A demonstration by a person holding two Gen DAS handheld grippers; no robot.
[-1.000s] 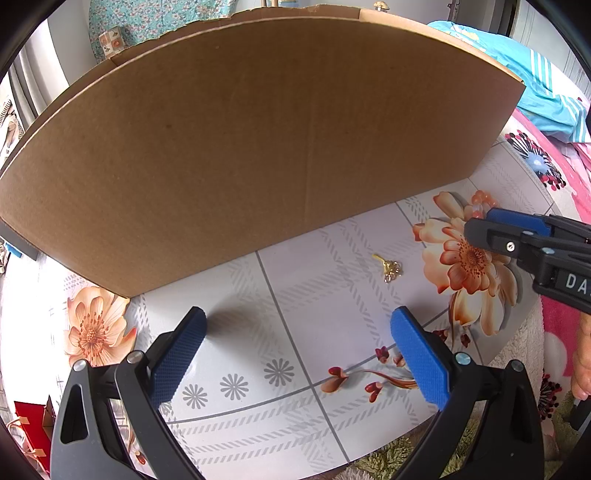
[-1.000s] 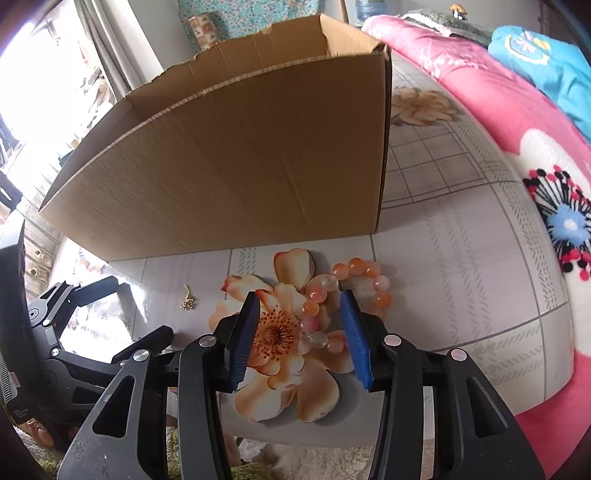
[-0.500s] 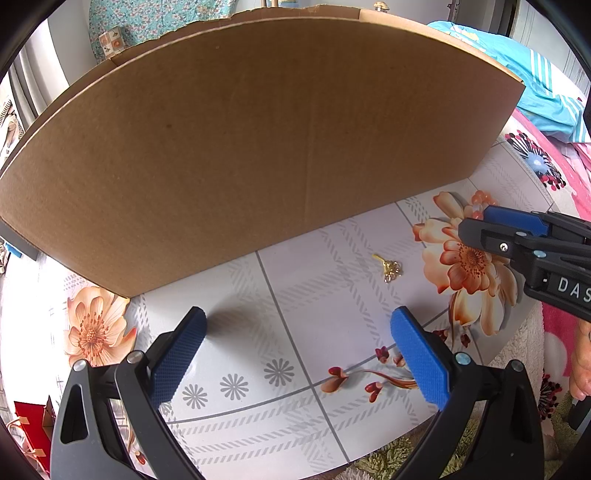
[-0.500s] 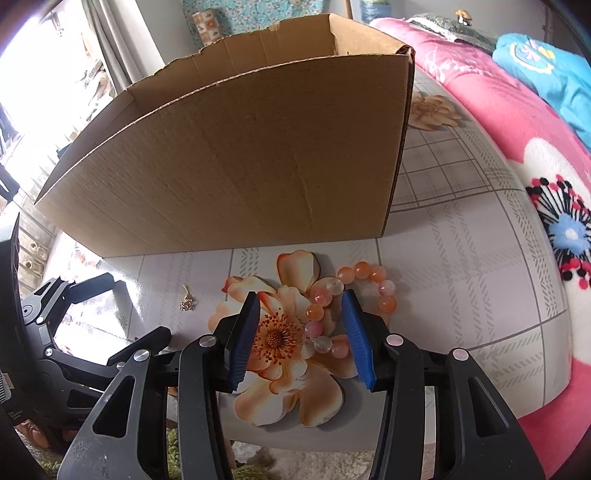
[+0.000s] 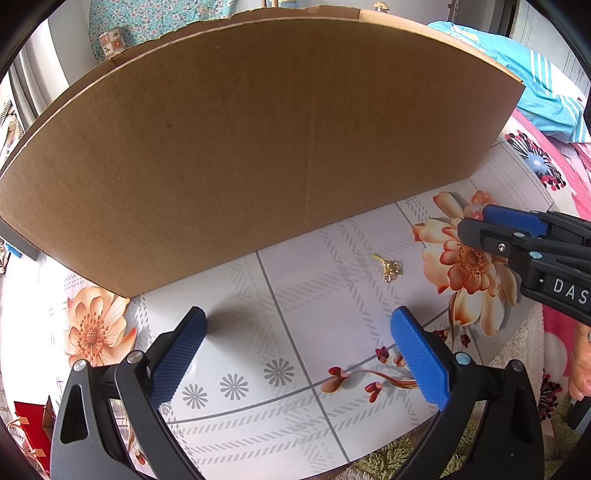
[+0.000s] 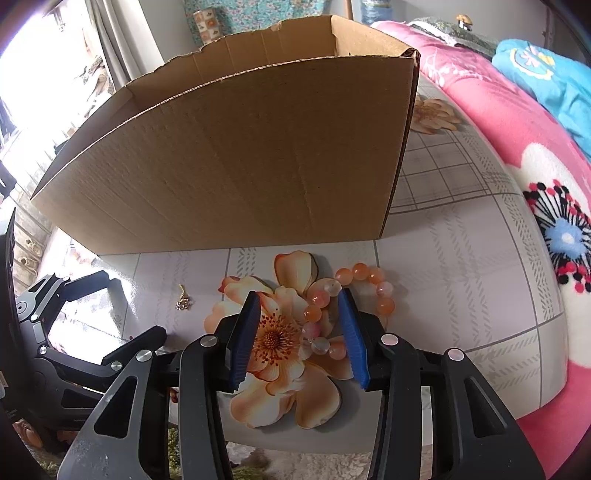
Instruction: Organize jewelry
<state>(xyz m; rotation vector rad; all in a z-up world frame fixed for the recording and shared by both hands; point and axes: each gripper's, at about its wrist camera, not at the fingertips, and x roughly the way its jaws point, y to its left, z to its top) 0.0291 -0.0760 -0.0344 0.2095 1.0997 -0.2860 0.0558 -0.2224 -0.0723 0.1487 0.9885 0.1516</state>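
Cardboard box at back of table, bracelet before it, pendant further left

This is a home, most likely a bedroom. The work surface under the tools is a table spread with a glossy white oilcloth printed with orange flowers and grey plaid. Just right of the right tool lies a pink fleece blanket with a big flower pattern, and farther off, a crumpled turquoise cloth. Beyond the tall brown cardboard box ahead hangs a teal floral fabric, with a grey curtain by a bright window to the left.
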